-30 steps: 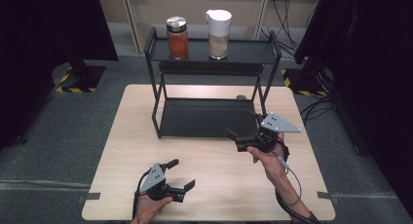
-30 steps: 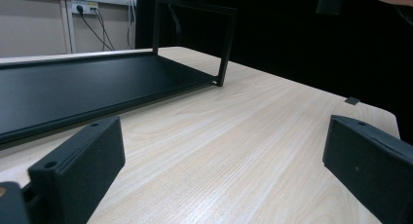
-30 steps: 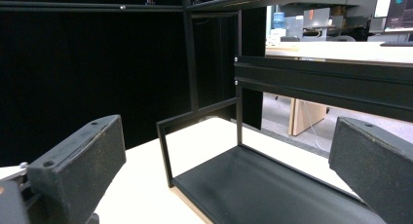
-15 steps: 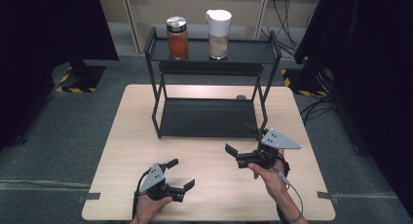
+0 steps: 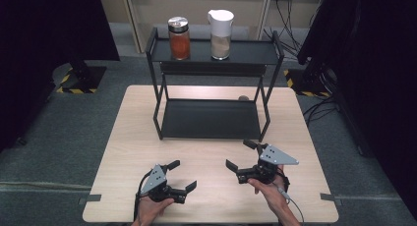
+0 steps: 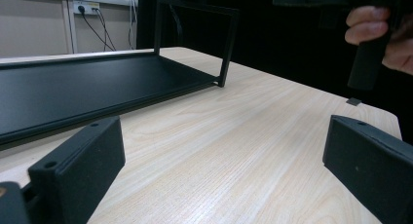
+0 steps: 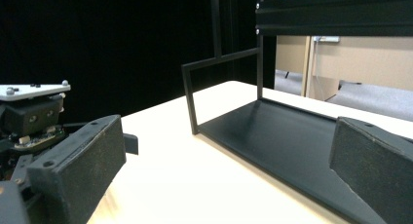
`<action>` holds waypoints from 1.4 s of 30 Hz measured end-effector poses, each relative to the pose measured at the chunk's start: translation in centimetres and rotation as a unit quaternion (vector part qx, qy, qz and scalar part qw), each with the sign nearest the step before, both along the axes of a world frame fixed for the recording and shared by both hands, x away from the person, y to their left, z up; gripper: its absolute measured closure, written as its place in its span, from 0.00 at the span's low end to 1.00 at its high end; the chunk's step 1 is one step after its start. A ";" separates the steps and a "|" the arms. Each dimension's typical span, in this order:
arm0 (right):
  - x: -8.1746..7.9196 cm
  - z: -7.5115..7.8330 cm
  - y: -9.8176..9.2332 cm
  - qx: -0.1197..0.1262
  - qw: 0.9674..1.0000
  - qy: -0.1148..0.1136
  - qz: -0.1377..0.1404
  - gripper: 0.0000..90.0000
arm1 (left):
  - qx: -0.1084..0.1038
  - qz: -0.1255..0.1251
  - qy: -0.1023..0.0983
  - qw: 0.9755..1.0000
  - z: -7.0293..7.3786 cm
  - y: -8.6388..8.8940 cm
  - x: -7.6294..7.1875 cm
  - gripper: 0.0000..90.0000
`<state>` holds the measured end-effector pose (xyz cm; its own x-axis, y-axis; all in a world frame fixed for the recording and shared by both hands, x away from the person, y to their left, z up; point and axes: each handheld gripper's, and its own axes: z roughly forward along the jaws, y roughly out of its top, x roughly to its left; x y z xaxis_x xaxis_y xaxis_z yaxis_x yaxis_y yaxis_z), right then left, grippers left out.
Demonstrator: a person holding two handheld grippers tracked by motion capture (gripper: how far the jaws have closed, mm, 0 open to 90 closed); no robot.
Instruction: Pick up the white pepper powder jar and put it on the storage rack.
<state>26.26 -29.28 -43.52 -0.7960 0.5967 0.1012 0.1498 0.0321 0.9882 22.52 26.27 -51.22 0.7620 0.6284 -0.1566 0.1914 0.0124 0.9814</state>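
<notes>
A black two-tier rack (image 5: 209, 119) stands at the middle back of the light wooden table (image 5: 133, 142). On its top shelf are a glass jar of orange contents (image 5: 179, 39) and a white-lidded pitcher (image 5: 221, 35). My left gripper (image 5: 183, 174) rests open near the front edge, nothing between its fingers. My right gripper (image 5: 239, 154) is open and empty just in front of the rack's right leg. In the left gripper view the left gripper (image 6: 221, 170) faces bare tabletop, with the rack's lower shelf (image 6: 73, 87) at left. The right gripper (image 7: 226, 170) looks along that shelf (image 7: 292, 141).
A small dark object (image 5: 243, 97) lies on the table behind the rack. The hand holding the right gripper (image 6: 375, 34) shows at the top right of the left gripper view. The left gripper's body (image 7: 29, 112) sits at left in the right gripper view. Dark curtains flank the table.
My right gripper has drawn back from the rack's right leg toward the table's front and slightly left. The left gripper has stayed in place.
</notes>
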 end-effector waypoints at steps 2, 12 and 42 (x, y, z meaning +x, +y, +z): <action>-0.1 -0.5 0.0 0.002 1.000 0.001 0.000 0.00 | -0.001 0.001 0.000 1.000 0.0 0.0 0.0 0.01; -1.0 -2.5 0.3 -0.007 1.000 -0.001 -0.004 0.00 | -0.002 0.004 0.001 1.000 0.0 0.2 0.0 0.01; -1.0 -5.3 0.0 -0.012 1.000 0.014 -0.003 0.00 | -0.002 0.001 0.001 1.000 0.0 0.0 0.1 0.01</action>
